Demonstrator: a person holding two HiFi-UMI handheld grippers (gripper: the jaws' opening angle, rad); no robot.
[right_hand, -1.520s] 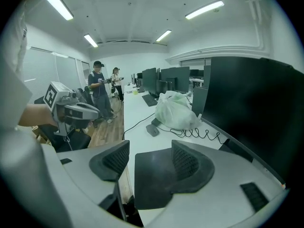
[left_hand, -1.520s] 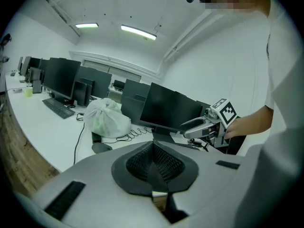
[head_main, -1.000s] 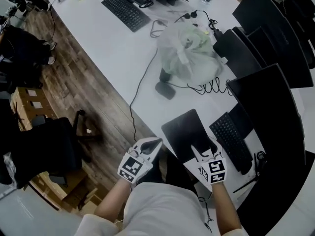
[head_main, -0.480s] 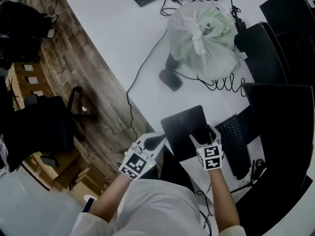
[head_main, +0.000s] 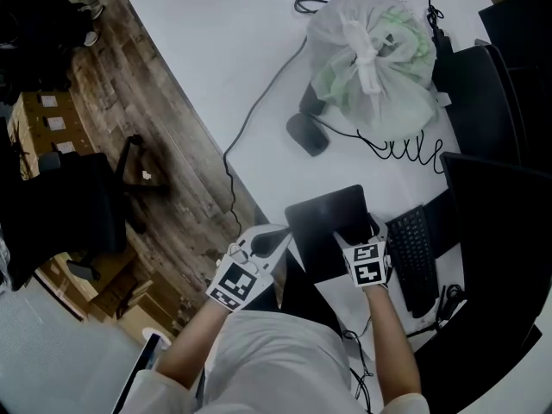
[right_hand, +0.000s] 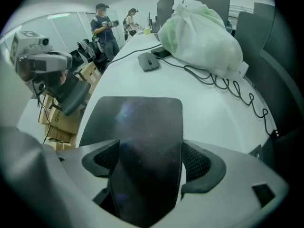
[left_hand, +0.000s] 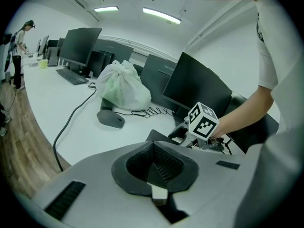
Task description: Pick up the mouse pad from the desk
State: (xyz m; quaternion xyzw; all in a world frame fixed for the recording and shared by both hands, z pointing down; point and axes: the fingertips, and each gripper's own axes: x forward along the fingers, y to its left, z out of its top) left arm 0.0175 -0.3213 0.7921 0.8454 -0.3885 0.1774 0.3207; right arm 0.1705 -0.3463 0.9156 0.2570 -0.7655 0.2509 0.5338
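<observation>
Near the desk (head_main: 216,84) edge, head view: the mouse pad (head_main: 326,222) lies flat, long axis running away from the person. Left gripper view: the left gripper (left_hand: 153,158) has its fingers (left_hand: 168,164) clenched, empty. Right gripper view: the right gripper (right_hand: 152,163) straddles the mouse pad's near end, its fingers (right_hand: 199,163) opening.

Both forearms are held out ahead of the torso, sleeves ending above the elbow. The left forearm (head_main: 191,345) is angled outward, the right forearm (head_main: 390,345) nearly straight ahead. The left tongs (head_main: 272,243) are carried slanted downward; their jaws are seen pressed together, nothing between. The right tongs (head_main: 354,231) are pointed steeply down, jaws spread wide and opening. The mouse pad (right_hand: 142,127) is seen between the pads (right_hand: 103,158), not pinched.
</observation>
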